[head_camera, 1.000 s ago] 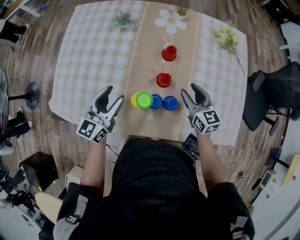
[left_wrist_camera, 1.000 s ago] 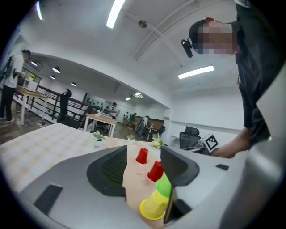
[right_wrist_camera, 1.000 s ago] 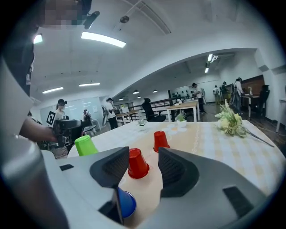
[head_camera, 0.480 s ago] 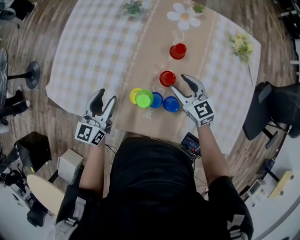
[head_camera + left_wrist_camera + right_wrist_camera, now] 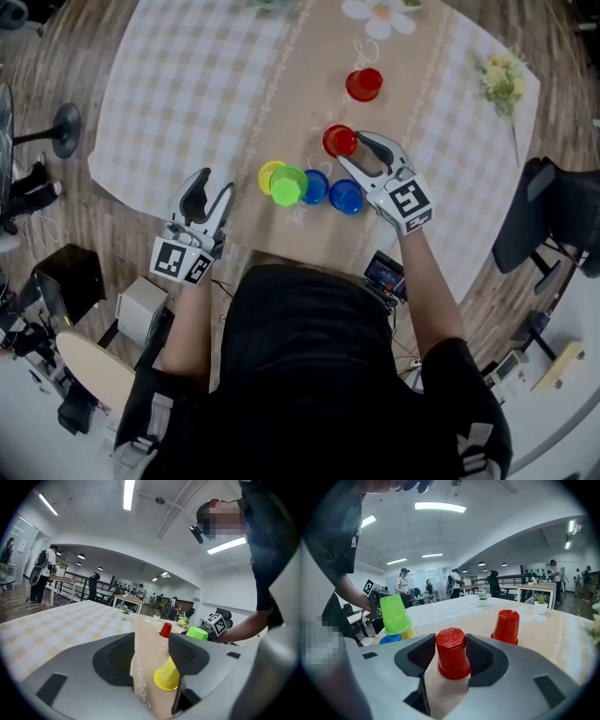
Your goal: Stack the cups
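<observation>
The left gripper (image 5: pixel 210 192) is hovering at the near edge of the table (image 5: pixel 169 94). Its fingers are standing moderately apart with nothing between them. To its left the checked cloth is lying bare right out to the rim, leaving plenty of room on that side. On the tan runner (image 5: pixel 300 84), just right of that gripper, four cups are crowding together in a row close to the front edge. The yellow cup (image 5: pixel 268 172) is sitting at the left end, and the green cup (image 5: pixel 289 186) is leaning tilted on top of its neighbours. The left blue cup (image 5: pixel 315 187) is sitting against it, and the right blue cup (image 5: pixel 345 197) is closing the row. Just behind that row the near red cup (image 5: pixel 338 141) is standing upside down on the runner, and the right gripper (image 5: pixel 352 152) is reaching in around it from the right. Its fingers have just been closing with the cup between them, and the pads seem just short of pressing, though the view is too tight to be sure. The far red cup (image 5: pixel 364 84) is standing upside down well apart, farther along, with open runner between the two. Right of the runner the cloth is lying bare as far as a flower sprig (image 5: pixel 502 77) near the right edge. A black chair (image 5: pixel 553 216) is standing off that side.
</observation>
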The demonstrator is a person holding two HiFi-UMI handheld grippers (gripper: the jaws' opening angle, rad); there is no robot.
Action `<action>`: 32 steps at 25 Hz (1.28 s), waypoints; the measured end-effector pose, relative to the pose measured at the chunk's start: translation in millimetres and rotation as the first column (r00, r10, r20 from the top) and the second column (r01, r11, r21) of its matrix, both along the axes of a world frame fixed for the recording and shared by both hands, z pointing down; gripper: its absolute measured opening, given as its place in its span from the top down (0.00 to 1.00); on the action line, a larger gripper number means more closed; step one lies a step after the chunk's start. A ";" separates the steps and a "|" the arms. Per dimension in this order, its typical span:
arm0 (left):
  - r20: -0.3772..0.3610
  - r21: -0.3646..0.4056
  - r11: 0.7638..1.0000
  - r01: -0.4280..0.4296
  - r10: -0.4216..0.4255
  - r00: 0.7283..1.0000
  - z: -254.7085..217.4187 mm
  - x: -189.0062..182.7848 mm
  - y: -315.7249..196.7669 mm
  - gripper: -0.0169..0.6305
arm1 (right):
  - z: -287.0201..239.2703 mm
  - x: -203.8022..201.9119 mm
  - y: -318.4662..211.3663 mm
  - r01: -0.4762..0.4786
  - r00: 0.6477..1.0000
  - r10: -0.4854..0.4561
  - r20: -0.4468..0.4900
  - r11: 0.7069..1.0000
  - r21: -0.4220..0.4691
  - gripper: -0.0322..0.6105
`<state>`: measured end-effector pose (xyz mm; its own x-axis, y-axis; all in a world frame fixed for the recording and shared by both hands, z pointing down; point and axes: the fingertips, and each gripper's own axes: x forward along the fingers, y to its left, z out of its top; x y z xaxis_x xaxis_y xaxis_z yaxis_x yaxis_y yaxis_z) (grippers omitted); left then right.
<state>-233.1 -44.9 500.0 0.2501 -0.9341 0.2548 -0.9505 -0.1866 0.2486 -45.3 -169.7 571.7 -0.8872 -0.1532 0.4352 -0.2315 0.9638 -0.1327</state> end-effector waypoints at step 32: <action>-0.049 0.144 0.972 -0.184 0.193 0.980 -26.8 30.7 8.5 0.64 | -91.4 28.1 110.6 -0.117 0.993 0.117 -0.012 0.993 0.006 0.62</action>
<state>-202.4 -36.4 473.2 0.4362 -0.8937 0.1054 -0.8784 -0.3973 0.2658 -17.2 -59.1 480.4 -0.8575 -0.2580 0.4450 -0.3442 0.9307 -0.1238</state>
